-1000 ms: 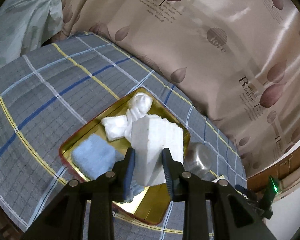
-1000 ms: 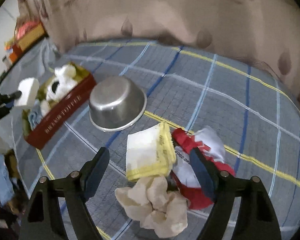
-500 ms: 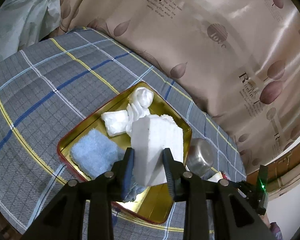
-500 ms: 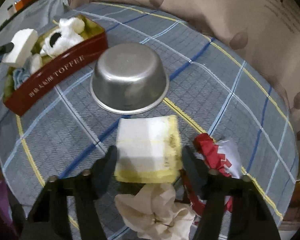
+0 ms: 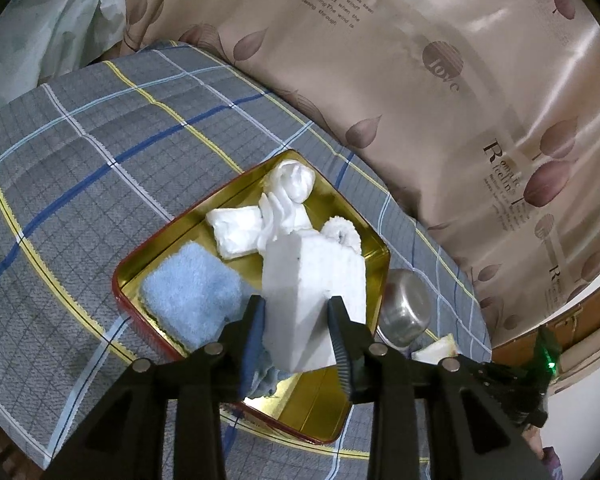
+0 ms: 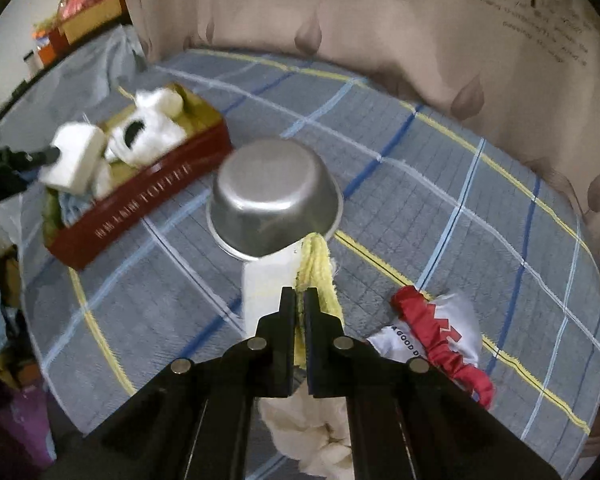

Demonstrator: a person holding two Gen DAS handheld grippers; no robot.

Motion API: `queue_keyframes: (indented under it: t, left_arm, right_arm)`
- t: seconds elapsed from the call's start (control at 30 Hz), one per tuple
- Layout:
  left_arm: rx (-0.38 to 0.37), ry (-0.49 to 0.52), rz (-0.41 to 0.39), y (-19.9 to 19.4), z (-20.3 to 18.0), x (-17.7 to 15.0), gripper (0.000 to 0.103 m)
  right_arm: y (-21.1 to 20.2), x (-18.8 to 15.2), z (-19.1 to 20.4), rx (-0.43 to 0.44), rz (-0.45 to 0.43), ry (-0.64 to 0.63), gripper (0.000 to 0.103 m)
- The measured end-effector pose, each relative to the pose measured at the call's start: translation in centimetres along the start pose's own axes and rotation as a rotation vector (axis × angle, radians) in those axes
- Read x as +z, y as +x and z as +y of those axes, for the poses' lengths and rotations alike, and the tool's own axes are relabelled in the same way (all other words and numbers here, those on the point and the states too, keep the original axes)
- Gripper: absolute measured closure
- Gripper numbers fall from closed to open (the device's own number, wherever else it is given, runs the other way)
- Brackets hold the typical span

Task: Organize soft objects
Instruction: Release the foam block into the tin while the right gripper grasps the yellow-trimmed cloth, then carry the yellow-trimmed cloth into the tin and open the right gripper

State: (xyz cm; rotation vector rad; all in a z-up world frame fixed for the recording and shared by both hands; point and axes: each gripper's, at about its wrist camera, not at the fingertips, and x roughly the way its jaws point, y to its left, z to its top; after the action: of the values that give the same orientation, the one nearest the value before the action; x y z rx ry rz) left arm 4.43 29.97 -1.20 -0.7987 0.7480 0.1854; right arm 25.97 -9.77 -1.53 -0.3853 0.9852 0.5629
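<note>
a grey plaid cloth (image 6: 440,208) with blue, yellow and white lines covers the surface, and a shiny tan curtain (image 5: 440,80) printed with leaves and lettering hangs behind it. an upturned steel bowl (image 6: 274,196) sits near the middle, and a red tin (image 5: 204,308) with a gold inside lies beside it.

the left gripper (image 5: 296,320) points down over the tin, its fingers partly closed and pressing on a white foam block (image 5: 312,280), which is lifted above the tin's contents. in the tin lie a folded blue towel (image 5: 192,292) and crumpled white cloths (image 5: 260,216).

the right gripper (image 6: 296,308) tilts steeply down just in front of the bowl. its jaws have just been closing and now stand almost together, pinching the yellow edge of a white-and-yellow cloth (image 6: 316,272), which is bunched up between them and touches the bowl's rim. a red-and-white cloth (image 6: 440,328) lies just to its right, and a cream rag (image 6: 316,432) sits under the gripper.
</note>
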Motion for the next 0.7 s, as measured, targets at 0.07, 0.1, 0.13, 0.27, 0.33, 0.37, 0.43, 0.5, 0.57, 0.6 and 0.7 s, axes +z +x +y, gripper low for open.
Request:
queue_keyframes:
  t: [0.07,0.1,0.13,0.27,0.33,0.37,0.43,0.5,0.57,0.6,0.7]
  left_arm:
    - [-0.001,-0.001,0.001,0.1,0.0,0.0,0.071]
    - [-0.002,-0.002,0.001,0.1,0.1,0.0,0.071]
    - [-0.001,-0.001,0.0,0.1,0.1,0.0,0.071]
    - [0.008,0.004,0.001,0.1,0.1,-0.1,0.069]
    - [0.005,0.006,0.0,0.2,0.1,-0.1,0.069]
    - [0.006,0.015,-0.002,0.2,0.0,-0.1,0.068]
    - [0.01,0.035,0.005,0.5,-0.4,-0.2,0.066]
    - [0.002,0.043,0.013,0.6,-0.6,-0.3,0.063]
    - [0.011,0.045,0.026,0.8,-0.8,-0.2,0.056]
    - [0.021,0.043,0.026,0.7,-0.9,-0.1,0.055]
    - [0.023,0.054,-0.012,-0.3,-1.2,0.2,0.053]
  right_arm:
    - [-0.9,0.2,0.4,-0.005,-0.027,-0.003,0.099]
    - [-1.3,0.3,0.6,-0.002,-0.039,-0.002,0.099]
    - [-1.7,0.4,0.7,-0.001,-0.05,-0.001,0.099]
    - [-3.5,1.3,1.3,0.005,-0.1,0.005,0.099]
    - [-4.2,1.9,1.5,0.014,-0.124,0.015,0.099]
    - [-4.4,2.3,1.6,0.018,-0.132,0.016,0.099]
    - [-4.7,3.1,1.8,0.011,-0.15,0.018,0.099]
    - [-4.8,4.0,1.9,0.014,-0.163,0.029,0.099]
    - [-4.9,5.0,2.0,0.002,-0.183,0.039,0.099]
    - [-4.8,5.5,2.0,-0.004,-0.193,0.048,0.099]
    - [-4.3,6.9,1.6,-0.029,-0.209,0.086,0.099]
